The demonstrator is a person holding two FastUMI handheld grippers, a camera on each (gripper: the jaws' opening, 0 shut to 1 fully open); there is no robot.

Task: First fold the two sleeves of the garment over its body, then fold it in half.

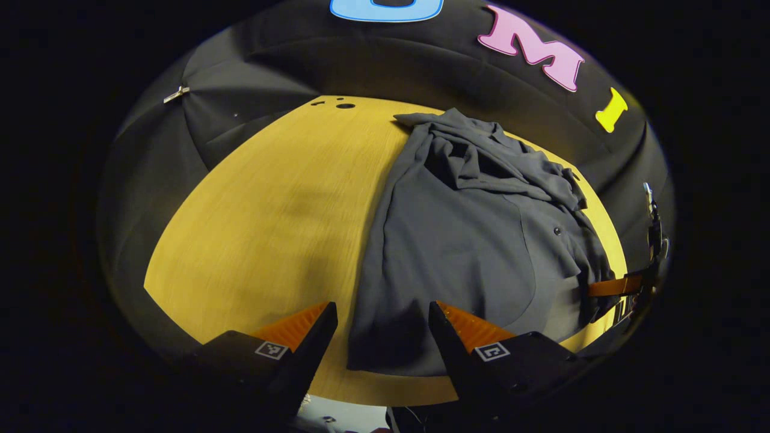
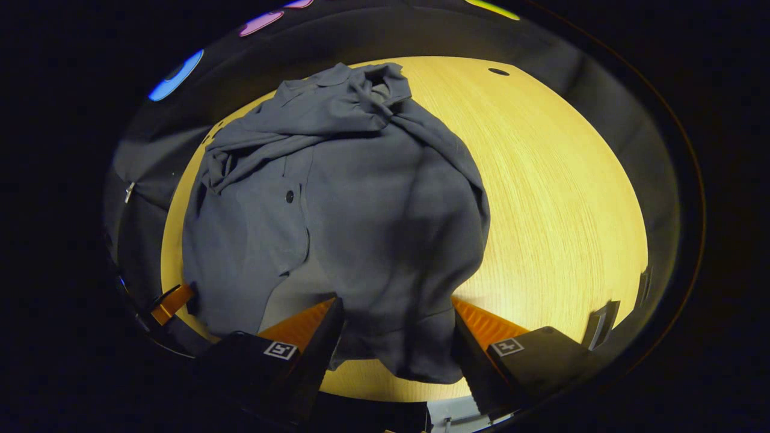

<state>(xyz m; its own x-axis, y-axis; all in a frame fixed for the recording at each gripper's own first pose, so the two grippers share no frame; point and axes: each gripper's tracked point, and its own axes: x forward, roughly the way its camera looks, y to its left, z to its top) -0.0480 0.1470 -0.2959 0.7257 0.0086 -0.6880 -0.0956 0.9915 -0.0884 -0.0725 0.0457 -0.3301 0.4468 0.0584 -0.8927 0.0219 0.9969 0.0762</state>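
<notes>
I have 1 wooden table (image 1: 258,228) in front of me, and on it 1 dark grey garment (image 1: 463,252), a buttoned shirt lying toward my right side of the tabletop with its hem at the near edge and its collar end at the far edge. Its lower body lies fairly flat; the upper part is a rumpled heap of folds, so I judge the sleeves are gathered on top of the body there, though I cannot tell 1 sleeve from the other in that bunch. I read the sleeve step as roughly done and the fold in half as the step in hand.

I hold 2 grippers. The left gripper (image 1: 382,334) hovers over the near hem with its fingers apart and nothing between them. The right gripper (image 2: 397,331) hangs over the hem's other corner, fingers also apart, straddling cloth without pressing it.

Next, I think each gripper must drop to its own hem corner, close on the fabric, and carry the hem up over the body toward the collar.

I count 2 dark buttons (image 1: 557,231) in the left gripper view.
</notes>
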